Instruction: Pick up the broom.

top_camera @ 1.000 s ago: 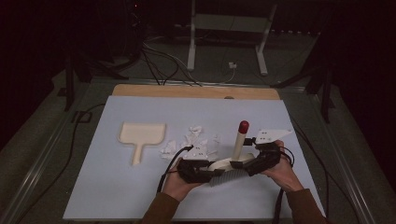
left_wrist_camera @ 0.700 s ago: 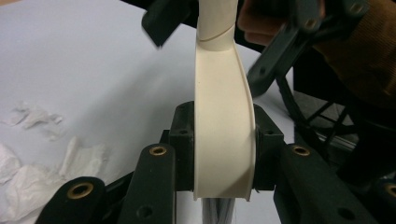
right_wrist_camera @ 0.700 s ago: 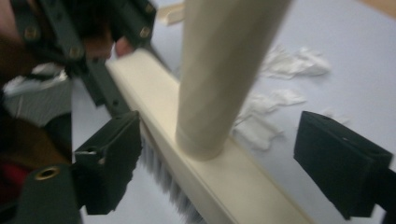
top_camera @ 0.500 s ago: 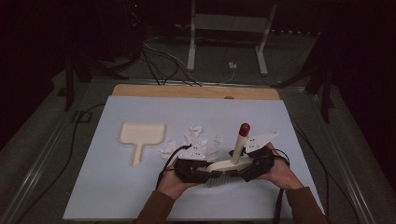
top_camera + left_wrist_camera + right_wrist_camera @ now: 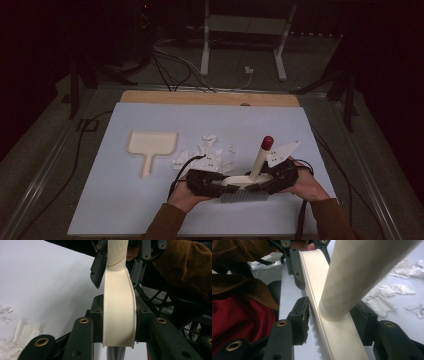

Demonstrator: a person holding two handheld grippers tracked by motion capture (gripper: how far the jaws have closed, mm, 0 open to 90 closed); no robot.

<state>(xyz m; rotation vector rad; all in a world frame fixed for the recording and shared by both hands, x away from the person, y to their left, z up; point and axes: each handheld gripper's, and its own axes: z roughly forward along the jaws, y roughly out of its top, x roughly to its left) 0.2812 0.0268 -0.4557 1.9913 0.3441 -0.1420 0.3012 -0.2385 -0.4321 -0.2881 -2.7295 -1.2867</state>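
From the high view, both hands sit close together at the near edge of the pale blue table [image 5: 125, 210], the left gripper [image 5: 212, 183] and the right gripper [image 5: 267, 181] facing each other across a cream hand brush [image 5: 242, 181] that lies between them, its grey bristles [image 5: 241, 196] hanging toward the person and its red-tipped handle [image 5: 263, 152] angling up and away. A cream dustpan [image 5: 151, 146] rests well off to the left, with scraps of torn white paper [image 5: 209, 152] between it and the brush. Over to the left gripper view: its two black jaws are clamped on the curved cream back of the brush [image 5: 119, 312], pads pressed against both edges, the right gripper [image 5: 117, 262] facing it beyond. Now the right gripper view: the jaws have just been closing, the brush head [image 5: 329, 322] runs between them with the thick handle [image 5: 362, 277] rising in front, and I cannot tell whether both pads are touching it.
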